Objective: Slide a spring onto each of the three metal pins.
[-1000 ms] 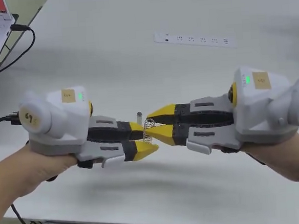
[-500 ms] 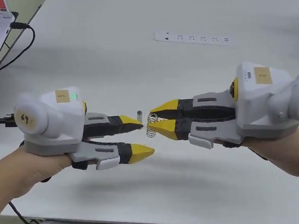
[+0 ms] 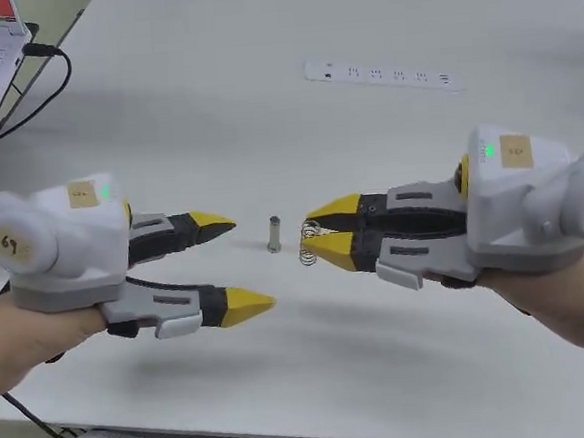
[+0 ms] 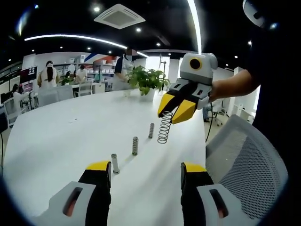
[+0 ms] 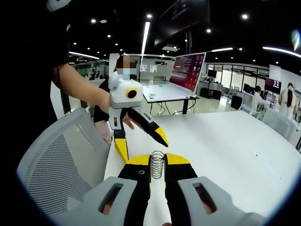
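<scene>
left gripper [image 3: 255, 262] has backed off toward the counter's [image 3: 215, 114] left edge. a second ago its tips met the right's at the spring. its fingers now stand wide apart and hold nothing. right gripper [image 3: 307, 232] fingers are pinched on the spring [image 3: 308, 257], which hangs off the tips just beside the bare pin [image 3: 274, 233], not touching it.

judgement: handover done, right alone carries the spring. in the left gripper view the two sprung pins [image 4: 135, 145] beyond already wear theirs, so this looks like the last.

writing: handwritten mark on the left gripper's round end, reads like "69". tan stickers [image 3: 512, 150] on both bodies, illegible. power strip [image 3: 382, 75] toward the far edge, no brand readable.
</scene>
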Demonstrator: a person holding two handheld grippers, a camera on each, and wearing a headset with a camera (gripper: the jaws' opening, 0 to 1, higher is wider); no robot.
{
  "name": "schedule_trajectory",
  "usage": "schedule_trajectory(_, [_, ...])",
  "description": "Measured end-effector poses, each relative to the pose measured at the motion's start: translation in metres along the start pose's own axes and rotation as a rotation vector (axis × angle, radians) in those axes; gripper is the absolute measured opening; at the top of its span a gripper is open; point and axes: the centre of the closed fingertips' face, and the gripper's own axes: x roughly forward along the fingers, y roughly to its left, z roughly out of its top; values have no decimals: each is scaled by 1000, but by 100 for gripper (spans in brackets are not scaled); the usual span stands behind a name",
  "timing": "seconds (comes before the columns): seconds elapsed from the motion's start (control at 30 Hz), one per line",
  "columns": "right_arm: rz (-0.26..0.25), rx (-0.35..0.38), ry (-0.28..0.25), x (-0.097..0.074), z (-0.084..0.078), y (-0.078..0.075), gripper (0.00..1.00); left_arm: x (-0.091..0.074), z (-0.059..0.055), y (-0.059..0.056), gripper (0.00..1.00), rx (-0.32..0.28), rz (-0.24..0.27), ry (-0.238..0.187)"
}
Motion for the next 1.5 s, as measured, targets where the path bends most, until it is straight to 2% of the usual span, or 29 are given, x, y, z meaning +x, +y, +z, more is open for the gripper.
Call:
schedule_trajectory(0.07, [-14, 4, 13, 0, -3, -3, 8, -2, 2, 2, 62, -10, 9, -17])
schedule_trajectory(0.13, [-22, -4, 40, 0, -8, -5, 8, -4, 2, 4, 68, 11, 29, -10])
schedule_trajectory(0.17, [-26, -4, 38, -1, -8, -6, 8, -5, 1, 6, 71, 33, 42, 3])
schedule_trajectory(0.33, [-45, 10, 35, -3, -8, -11, 8, -10, -3, 8, 78, 39, 57, 14])
schedule_trajectory(0.5, [-42, 1, 39, -2, -8, -12, 8, -18, -2, 15, 88, 14, 89, -9])
schedule_trajectory(0.57, [-48, 4, 36, -1, -8, -14, 8, -19, -1, 15, 94, 1, 88, -15])
schedule_trajectory(0.67, [-62, 4, 37, 1, -9, -18, 8, -20, -1, 13, 98, -7, 84, -18])
schedule_trajectory(0.83, [-68, 7, 35, 5, -9, -21, 8, -22, -7, 12, 98, -27, 90, -7])
schedule_trajectory(0.93, [-70, 10, 35, 9, -10, -22, 8, -21, -5, 11, 98, -48, 90, -23])
schedule_trajectory(1.07, [-87, 1, 44, 15, -12, -25, 8, -21, -6, 10, 98, -55, 94, -20])
schedule_trajectory(1.23, [-112, 37, 26, 23, -8, -39, 8, -23, -2, 11, 98, -67, 101, -41])
schedule_trajectory(1.43, [-148, 76, 1, 29, 0, -58, 8, -25, -5, 11, 98, -67, 104, -35])
schedule_trajectory(1.5, [-164, 110, -21, 30, 4, -64, 8, -27, -5, 12, 98, -69, 109, -37])
